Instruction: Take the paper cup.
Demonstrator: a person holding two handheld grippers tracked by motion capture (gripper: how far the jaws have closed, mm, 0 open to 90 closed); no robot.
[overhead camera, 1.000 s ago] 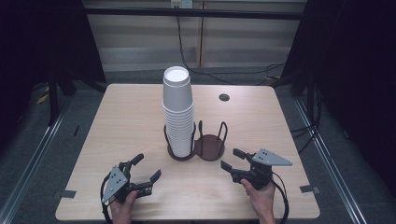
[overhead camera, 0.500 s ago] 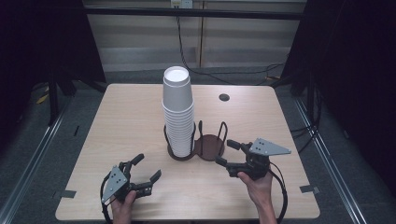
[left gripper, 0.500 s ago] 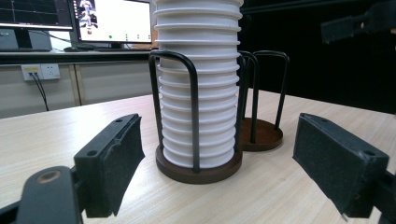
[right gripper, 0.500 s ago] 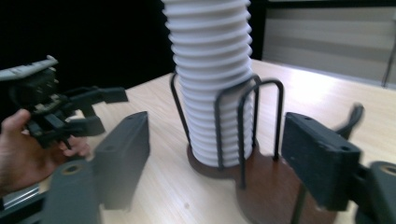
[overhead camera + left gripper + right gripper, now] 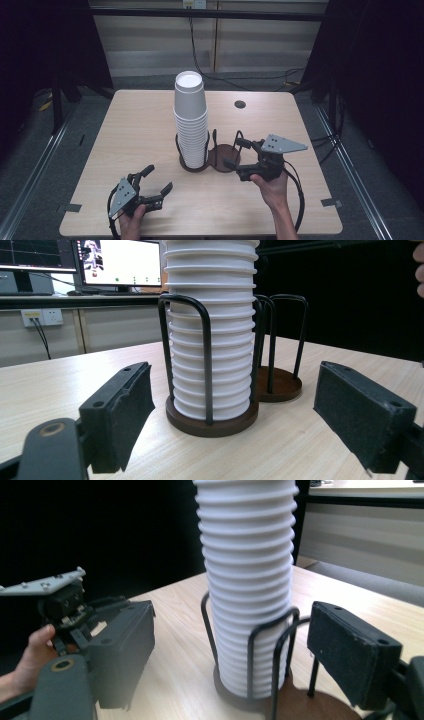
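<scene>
No brand, label or readable writing is seen on the stack of white cups point(image 5: 190, 120), on the holders or on either gripper; the screens at the far left of the left gripper view are too small and blurred for their text to be read.

The stack of white cups is seated upright in the left wire holder point(image 5: 192, 165) near the middle of the table point(image 5: 125, 130). Just right of it, touching or nearly so, the right wire holder point(image 5: 225, 157) is seen with a bare brown base. The top of the stack is cut off in both gripper views, and the near part of the right holder's base is hidden behind the right gripper point(image 5: 236, 153) in the high view.

The right gripper is held above the table just right of the empty holder, its jaws apart with nothing between them; they have just been opening. The left gripper point(image 5: 156, 180) is kept at the near left of the table, well apart from the stack, jaws apart and empty. A small dark disc point(image 5: 240, 104) is seen on the far right of the table; what it is cannot be made out.
</scene>
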